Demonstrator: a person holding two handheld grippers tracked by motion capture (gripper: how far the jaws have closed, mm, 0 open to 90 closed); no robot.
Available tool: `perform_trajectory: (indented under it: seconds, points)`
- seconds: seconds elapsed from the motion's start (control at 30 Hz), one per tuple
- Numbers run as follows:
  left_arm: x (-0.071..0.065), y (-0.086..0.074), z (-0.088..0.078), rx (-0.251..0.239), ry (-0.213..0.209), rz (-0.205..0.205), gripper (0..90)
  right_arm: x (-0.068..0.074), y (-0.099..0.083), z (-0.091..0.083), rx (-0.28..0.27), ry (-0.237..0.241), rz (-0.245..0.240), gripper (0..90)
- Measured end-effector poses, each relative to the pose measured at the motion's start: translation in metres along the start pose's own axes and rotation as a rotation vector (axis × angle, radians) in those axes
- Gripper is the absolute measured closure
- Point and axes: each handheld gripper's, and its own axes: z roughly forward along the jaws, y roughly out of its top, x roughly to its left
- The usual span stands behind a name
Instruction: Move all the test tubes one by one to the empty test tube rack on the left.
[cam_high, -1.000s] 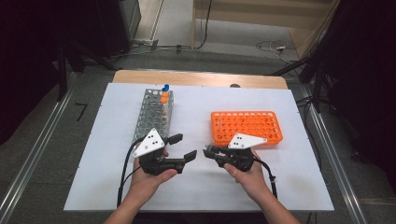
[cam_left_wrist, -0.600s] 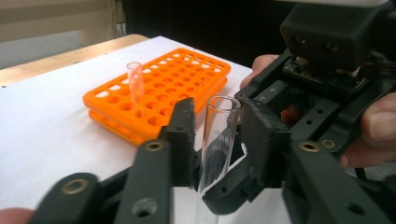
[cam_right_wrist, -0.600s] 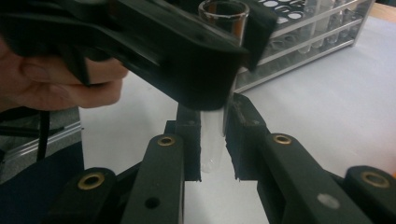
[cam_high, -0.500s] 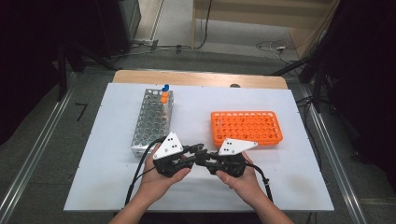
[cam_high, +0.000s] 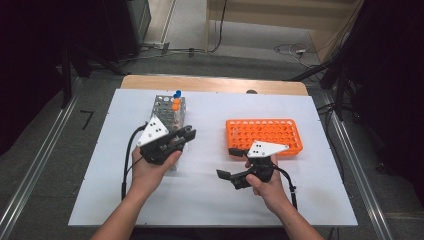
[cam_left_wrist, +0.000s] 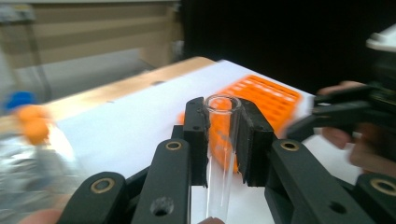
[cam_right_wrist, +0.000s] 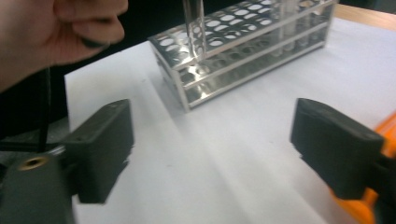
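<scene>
My left gripper (cam_left_wrist: 223, 135) is shut on a clear, empty test tube (cam_left_wrist: 222, 154), held upright near its open rim. In the high view the left gripper (cam_high: 189, 135) hovers beside the front of the metal rack (cam_high: 167, 107). My right gripper (cam_high: 229, 162) sits in front of the orange rack (cam_high: 265, 135). Its jaws have just been opening and stand wide apart with nothing between them. In the right gripper view its pads (cam_right_wrist: 102, 149) frame bare white tabletop, and the tube (cam_right_wrist: 194, 23) hangs over the metal rack (cam_right_wrist: 247, 42).
An orange-capped tube (cam_high: 176, 104) and a blue-capped tube (cam_high: 177, 93) stand at the metal rack's far end. The white table top (cam_high: 210, 200) ends in a wooden strip (cam_high: 215, 84) at the back. Cables trail from both grippers toward the front edge.
Half a second ago the two grippers met tip to tip at mid-table. Now they are apart: the left has moved left and up with the tube, and the right has opened.
</scene>
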Motion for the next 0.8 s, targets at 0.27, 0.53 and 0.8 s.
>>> perform_trajectory:
  seconds: [0.27,0.53,0.8]
  points:
    - [0.045,0.002,0.011,-0.043,0.117,-0.053,76.1,-0.030,-0.007,-0.011,-0.017,-0.092,0.063,4.1]
    - [0.066,-0.006,0.032,-0.065,0.198,-0.066,76.1,-0.051,-0.013,-0.011,-0.014,-0.185,0.107,6.9]
    - [0.071,-0.011,0.040,-0.045,0.239,-0.044,76.1,-0.061,-0.013,0.003,-0.006,-0.259,0.142,19.2]
